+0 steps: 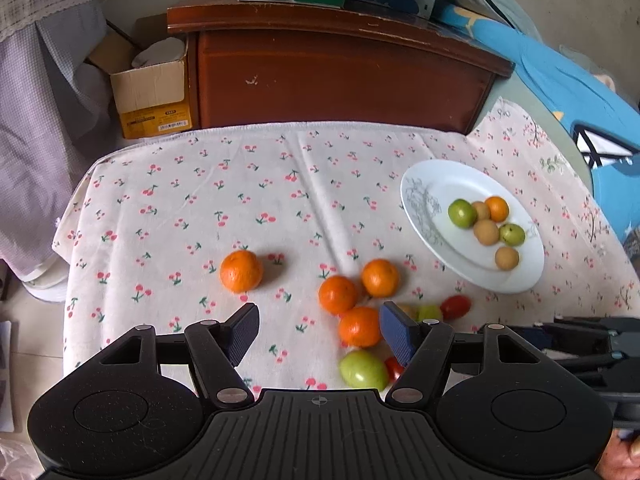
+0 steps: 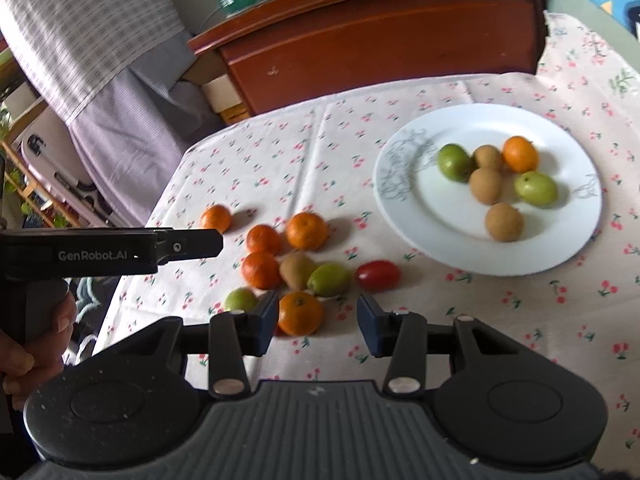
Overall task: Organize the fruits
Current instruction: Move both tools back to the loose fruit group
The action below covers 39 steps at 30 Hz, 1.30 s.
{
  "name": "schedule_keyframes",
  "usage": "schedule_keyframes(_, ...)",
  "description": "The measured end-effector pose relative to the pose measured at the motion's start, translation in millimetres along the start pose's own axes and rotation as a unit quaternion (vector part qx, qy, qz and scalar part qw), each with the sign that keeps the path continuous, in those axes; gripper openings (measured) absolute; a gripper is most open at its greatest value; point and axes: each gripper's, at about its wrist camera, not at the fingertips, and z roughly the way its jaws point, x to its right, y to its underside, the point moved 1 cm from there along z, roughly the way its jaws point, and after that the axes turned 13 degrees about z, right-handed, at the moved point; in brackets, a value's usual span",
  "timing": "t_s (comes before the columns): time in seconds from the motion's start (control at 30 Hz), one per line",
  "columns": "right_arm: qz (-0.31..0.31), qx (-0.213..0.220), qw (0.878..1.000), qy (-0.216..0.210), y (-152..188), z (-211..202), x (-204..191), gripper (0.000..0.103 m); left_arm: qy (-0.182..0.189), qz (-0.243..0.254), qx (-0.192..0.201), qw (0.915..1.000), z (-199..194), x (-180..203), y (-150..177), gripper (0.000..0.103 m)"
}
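right wrist view: a cherry-print tablecloth [image 2: 500, 320] carries a white plate [image 2: 560, 240] holding six fruits, with loose oranges [image 2: 306, 231], green fruits and a red tomato [image 2: 378, 275] clustered beside it. both the left gripper [image 1: 318, 330] and right gripper [image 2: 318, 322] hover with jaws apart, empty.

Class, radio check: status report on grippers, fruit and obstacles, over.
Left gripper open, empty. Right gripper open, empty, above an orange. Six fruits on plate; the rest loose on cloth. Nothing blocking.
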Motion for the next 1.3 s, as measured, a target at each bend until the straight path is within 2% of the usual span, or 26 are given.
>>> schedule_keyframes(0.43,-0.011,-0.022,1.000,-0.003,7,18,-11,0.042,0.007,0.064,-0.013,0.9979,2,12,27,0.065)
schedule_keyframes(0.6,-0.009,-0.029,1.000,0.004,10,26,-9,0.031,0.012,0.103,-0.010,0.9945,6,20,33,0.065)
schedule_keyframes(0.73,-0.008,-0.026,1.000,0.004,11,28,-9,0.029,0.010,0.137,-0.009,0.9904,12,28,38,0.065)
schedule_keyframes(0.9,-0.010,-0.030,0.999,0.008,9,25,-8,0.028,0.021,0.140,0.001,0.9899,18,29,39,0.064)
schedule_keyframes(1.13,-0.005,-0.035,0.999,0.004,6,18,-4,0.028,0.032,0.157,0.004,0.9871,25,32,41,0.055)
schedule_keyframes(1.3,-0.002,-0.036,0.999,0.003,7,20,-5,0.031,0.040,0.159,0.011,0.9865,28,31,40,0.054)
